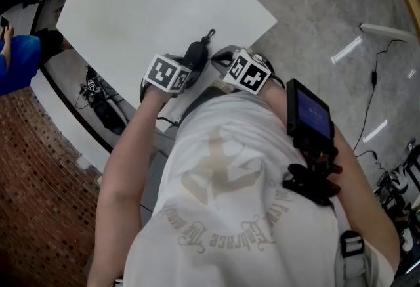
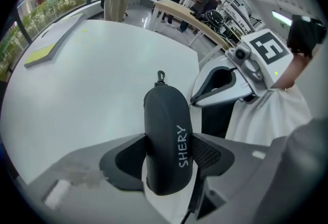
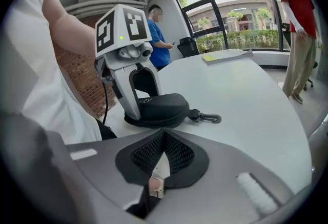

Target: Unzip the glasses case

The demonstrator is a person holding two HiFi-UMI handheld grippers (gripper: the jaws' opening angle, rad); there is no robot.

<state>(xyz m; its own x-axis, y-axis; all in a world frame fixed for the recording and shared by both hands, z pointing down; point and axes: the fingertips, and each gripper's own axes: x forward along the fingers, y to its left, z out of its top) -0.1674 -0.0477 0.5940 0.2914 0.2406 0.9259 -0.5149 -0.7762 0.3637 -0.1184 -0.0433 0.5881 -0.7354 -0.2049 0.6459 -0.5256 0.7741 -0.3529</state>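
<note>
Your left gripper (image 2: 169,154) is pinching the glasses case (image 2: 163,110) across its narrow width, one pad on each long side. The case lies on the white desk (image 2: 87,79), close to the edge nearest to your body. Its long axis runs straight away from this gripper, and the metal clip (image 2: 161,76) is at the far end.

Your right gripper (image 3: 163,138) has its jaws pressed together at the tips, with nothing between them. It is just beside the case and does not touch it. From this gripper the case lies ahead and a little to the left. Its long side is turned toward you, and the clip end points to the right. So the right gripper is the free one, and I think it must do the work on the zipper while the left one keeps the case fixed.

The case is black, oval and rounded on top, with white letters on the lid. It looks fully closed. A seam goes around its lower rim, but I cannot make out the zipper pull in any view, so you should find it before you open the jaws.
</note>
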